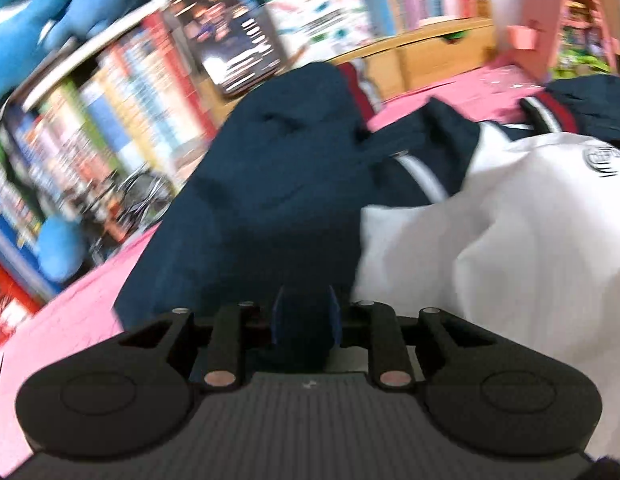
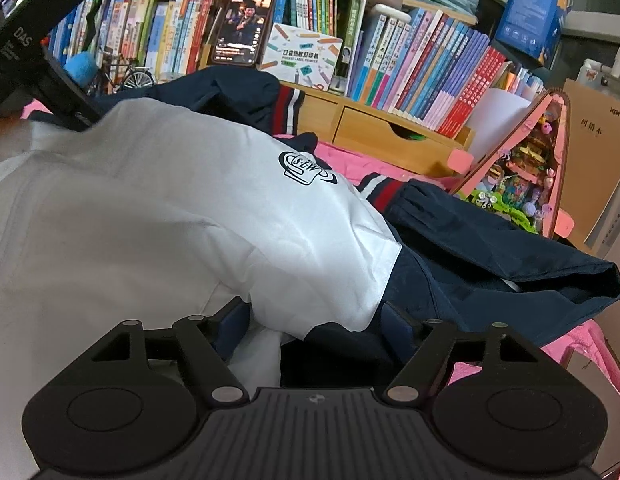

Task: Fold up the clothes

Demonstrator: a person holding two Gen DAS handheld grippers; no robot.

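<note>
A navy and white jacket (image 2: 158, 208) with red-striped cuffs and a black crest lies rumpled on a pink cloth (image 2: 366, 164). In the left wrist view my left gripper (image 1: 306, 320) is shut on a navy fold of the jacket (image 1: 278, 184), which rises in front of it beside the white panel (image 1: 510, 232). In the right wrist view my right gripper (image 2: 314, 320) is open, its blue pads spread around the jacket's white hem and navy edge. The left gripper's black body (image 2: 34, 52) shows at upper left, over the jacket.
A wooden shelf unit (image 2: 390, 132) packed with books (image 2: 422, 72) stands behind the jacket. A phone (image 2: 246, 26) leans against the books. A pink toy house (image 2: 526, 172) stands at the right, a cardboard box (image 2: 598, 160) behind it. Blue plush toys (image 1: 38, 8) sit above the books.
</note>
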